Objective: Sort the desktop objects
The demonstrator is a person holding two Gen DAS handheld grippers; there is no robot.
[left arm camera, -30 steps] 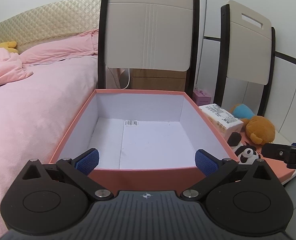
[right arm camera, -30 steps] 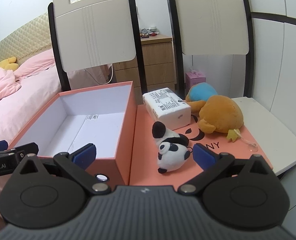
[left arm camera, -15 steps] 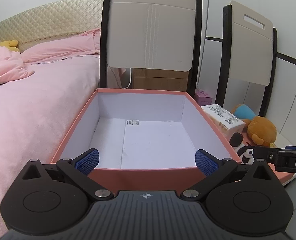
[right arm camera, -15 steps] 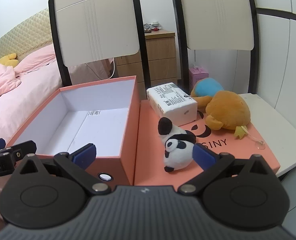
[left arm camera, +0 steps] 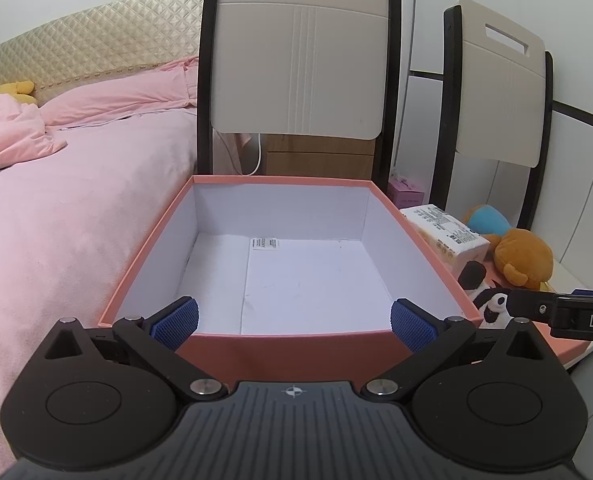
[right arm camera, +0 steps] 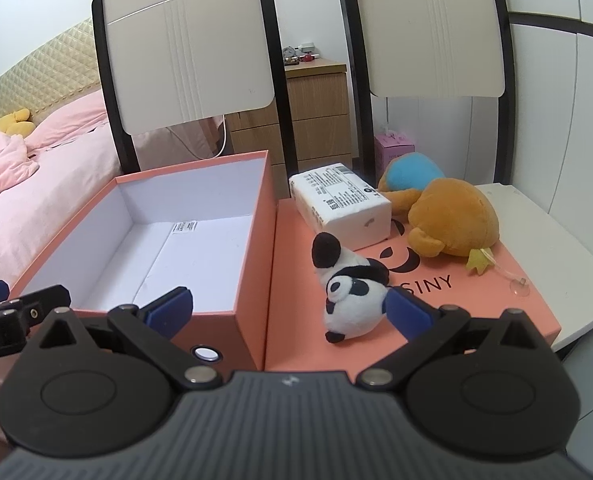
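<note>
Blue-padded left gripper (left arm camera: 294, 322): jaws spread wide, holding nothing — its pads (left arm camera: 175, 319) sit at the near wall of the box, one toward each near corner; whether they touch the rim cannot be told.
Right gripper (right arm camera: 288, 306): also spread wide and gripping nothing; its right pad (right arm camera: 406, 313) sits just beside the panda, and contact cannot be told from this view.
Box (left arm camera: 292, 342): salmon-pink outside, white inside, directly ahead of the left gripper, with only a small printed label on its floor; from the right gripper it lies ahead and to the left (right arm camera: 252, 292).
Panda plush (right arm camera: 350, 290): black and white, lying on its side just ahead of the right gripper's right finger, on the pink lid.
Lid (right arm camera: 472, 308): flat pink surface with dark lettering, touching the box's right wall, under the toys.
Tissue pack (right arm camera: 338, 202): white with printed text, farther ahead of the right gripper, beyond the panda.
Orange plush (right arm camera: 452, 222): ahead and to the right, beside the tissue pack — a blue part shows behind it.
Chairs (right arm camera: 188, 44): two beige backs with black frames, standing beyond the box and lid.
Bed (left arm camera: 64, 184): pink bedding well to the left of the left gripper.
</note>
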